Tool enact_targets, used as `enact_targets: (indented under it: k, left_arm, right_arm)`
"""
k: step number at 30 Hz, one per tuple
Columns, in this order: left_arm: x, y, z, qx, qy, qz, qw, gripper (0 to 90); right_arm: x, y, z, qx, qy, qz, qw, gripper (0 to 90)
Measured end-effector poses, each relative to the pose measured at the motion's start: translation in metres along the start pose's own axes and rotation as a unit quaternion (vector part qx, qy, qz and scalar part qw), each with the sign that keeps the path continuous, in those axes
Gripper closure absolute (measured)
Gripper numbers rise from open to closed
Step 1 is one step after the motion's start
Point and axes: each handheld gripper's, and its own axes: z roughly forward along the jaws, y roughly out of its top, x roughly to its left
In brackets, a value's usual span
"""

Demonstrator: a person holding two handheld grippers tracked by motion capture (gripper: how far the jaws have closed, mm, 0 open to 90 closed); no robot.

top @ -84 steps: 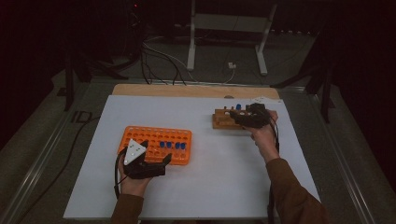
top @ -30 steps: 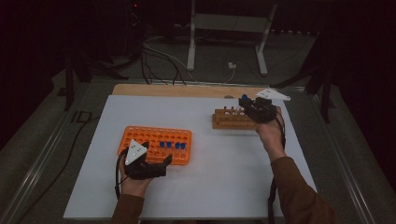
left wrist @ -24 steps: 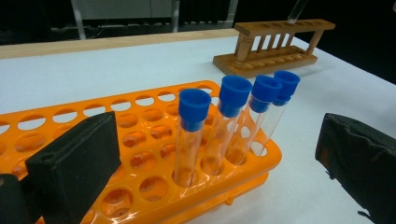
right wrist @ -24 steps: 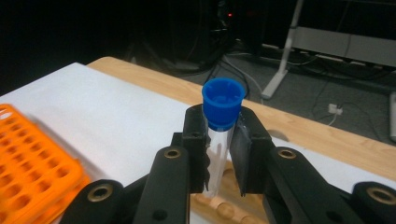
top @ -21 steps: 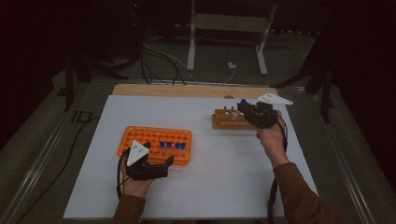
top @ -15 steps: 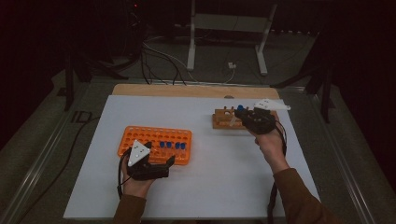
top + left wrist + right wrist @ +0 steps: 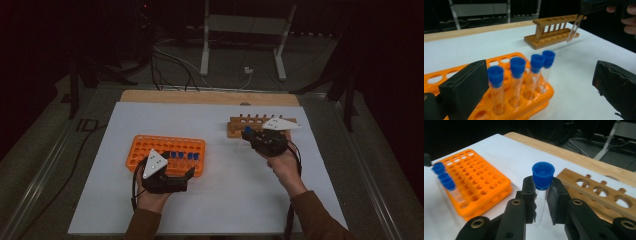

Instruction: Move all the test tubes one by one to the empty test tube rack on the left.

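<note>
Two racks on your tabletop (image 7: 220, 200), white matte sheet over a wood board. Orange rack (image 7: 166, 155) is glossy plastic, a dense grid of round holes, four blue-capped tubes (image 7: 517, 75) standing in one row. Wooden rack (image 7: 252, 125) is plain timber, a single line of larger holes, all of them empty from what I can see.

Change: your right tool (image 7: 541, 200) has pulled off the wooden rack toward you and now hangs just in front of it, with the tube (image 7: 541, 192) riding along instead of seated in a hole. Reads to me as a pick-out, likely headed for the orange rack.

Right tool is clamped on that tube just under its blue cap; clear, smooth, round-bottomed, roughly upright.

Left tool (image 7: 167, 180) sits at the orange rack's near edge, jaws apart, gripping nothing.
</note>
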Motion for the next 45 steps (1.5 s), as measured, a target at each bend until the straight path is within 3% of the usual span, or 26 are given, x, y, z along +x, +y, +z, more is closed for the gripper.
enact_targets:
  k: [6,14,19,22,24,27,31,36,45]
  left_arm:
    - [-0.013,0.008,0.005,-0.003,-0.015,0.019,0.9997,2.2]
    - [-0.047,0.020,0.018,-0.006,-0.018,0.078,0.9967,6.2]
    - [-0.063,0.021,0.035,0.010,-0.034,0.088,0.9955,8.5]
    - [-0.071,0.021,0.045,0.028,-0.023,0.100,0.9943,16.3]
    - [-0.075,0.020,0.051,0.033,-0.025,0.102,0.9940,17.1]
    - [-0.080,0.020,0.058,0.038,-0.018,0.100,0.9941,25.4]
    - [-0.082,0.019,0.063,0.037,-0.038,0.093,0.9943,42.8]
    - [-0.084,0.018,0.069,0.039,-0.048,0.088,0.9943,58.9]
    - [-0.084,0.019,0.069,0.032,-0.058,0.080,0.9945,74.8]
  right_arm:
    - [0.010,-0.006,0.001,0.015,0.018,-0.002,0.9997,77.5]
    - [0.020,-0.014,-0.004,0.020,0.051,0.008,0.9984,77.4]
    - [0.031,-0.016,-0.009,0.024,0.069,-0.002,0.9973,77.4]
    - [0.039,-0.016,-0.011,0.023,0.080,-0.005,0.9965,77.3]
    - [0.043,-0.016,-0.012,0.021,0.087,-0.006,0.9959,77.3]
    - [0.047,-0.016,-0.014,0.022,0.096,-0.007,0.9951,77.3]
    - [0.052,-0.016,-0.015,0.021,0.104,-0.007,0.9944,77.3]
    - [0.056,-0.015,-0.016,0.018,0.109,-0.009,0.9938,77.3]
    - [0.059,-0.015,-0.016,0.016,0.115,-0.010,0.9932,77.3]
